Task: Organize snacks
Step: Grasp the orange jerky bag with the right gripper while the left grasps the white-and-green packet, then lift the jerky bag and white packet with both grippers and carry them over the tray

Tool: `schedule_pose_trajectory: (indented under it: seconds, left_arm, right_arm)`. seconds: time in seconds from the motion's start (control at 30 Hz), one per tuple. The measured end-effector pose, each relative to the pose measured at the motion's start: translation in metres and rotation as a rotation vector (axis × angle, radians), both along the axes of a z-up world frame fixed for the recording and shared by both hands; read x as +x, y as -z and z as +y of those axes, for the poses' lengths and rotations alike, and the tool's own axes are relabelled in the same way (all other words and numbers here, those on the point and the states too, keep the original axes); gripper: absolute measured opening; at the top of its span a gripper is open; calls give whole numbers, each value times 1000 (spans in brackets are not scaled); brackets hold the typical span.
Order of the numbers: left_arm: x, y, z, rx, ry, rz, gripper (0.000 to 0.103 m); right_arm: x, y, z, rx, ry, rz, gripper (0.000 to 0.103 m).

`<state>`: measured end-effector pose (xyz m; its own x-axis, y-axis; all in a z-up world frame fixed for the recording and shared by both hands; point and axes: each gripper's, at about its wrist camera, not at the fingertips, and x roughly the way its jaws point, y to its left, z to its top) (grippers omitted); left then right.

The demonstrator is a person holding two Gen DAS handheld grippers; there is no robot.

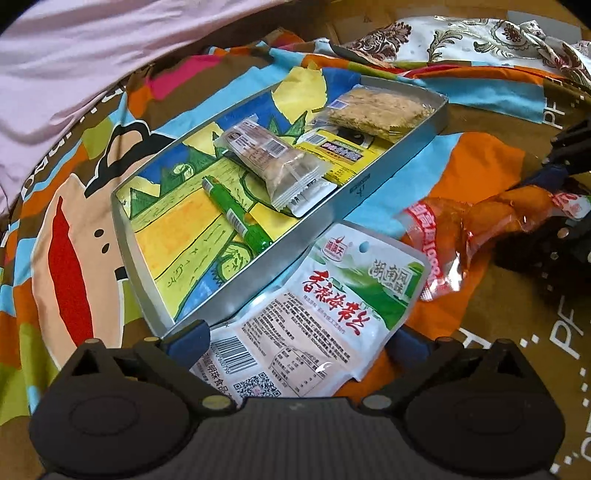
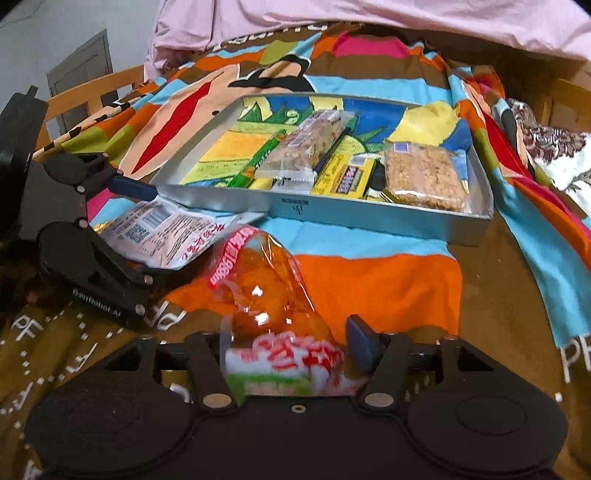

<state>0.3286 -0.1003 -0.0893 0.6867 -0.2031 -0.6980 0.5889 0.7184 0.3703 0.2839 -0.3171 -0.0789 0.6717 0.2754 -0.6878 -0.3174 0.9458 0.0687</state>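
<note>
- The metal tray lies on a colourful cartoon cloth, and I describe the other things relative to this tray.
- Inside the tray, a green tube snack lies on the drawn picture at its bottom.
- Next to the tube, a clear-wrapped bar lies partly on top of a yellow and black pack.
- A cereal square in clear wrap lies at the end of the tray near its short wall.
- Outside the tray, touching its long near wall, lies a white and green seaweed packet.
- The left gripper stands wide around this packet: the packet lies between the two blue fingertips, but the fingers do not press on it.
- An orange snack bag is outside the tray, on the same near side, just beside the seaweed packet.
- The right gripper has the white and green end of the orange bag between its jaws. Its jaws are about half apart, and the right blue pad stands a little away from the bag; the left pad is hidden behind the bag, so I cannot tell if it touches.
- A pink sheet lies beyond the far side of the tray.
</note>
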Motion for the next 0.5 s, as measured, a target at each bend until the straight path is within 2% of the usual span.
schedule_pose_trajectory:
  seconds: [0.1, 0.13, 0.2, 0.33, 0.4, 0.47, 0.5]
  left_arm:
    - [-2, 5, -1, 8, -4, -30, 102]
    - [-2, 5, 0, 2, -2, -18, 98]
    - [-5, 2, 0, -6, 10, 0, 89]
    - [-13, 0, -7, 21, 67, 14, 62]
    - [-20, 0, -14, 49, 92, 0, 51]
    - [-27, -2, -19, 69, 106, -19, 34]
    - [-30, -3, -21, 73, 110, -25, 29]
  right_arm:
    - [4, 6, 7, -28, -15, -30, 60]
    - [4, 6, 8, -31, -20, -27, 53]
    - [3, 3, 7, -16, -19, -12, 50]
    - [0, -2, 2, 12, -3, 20, 49]
    - [-2, -4, -2, 36, 9, 40, 49]
    - [-4, -7, -5, 53, 17, 52, 49]
    - [-5, -8, -7, 59, 20, 56, 49]
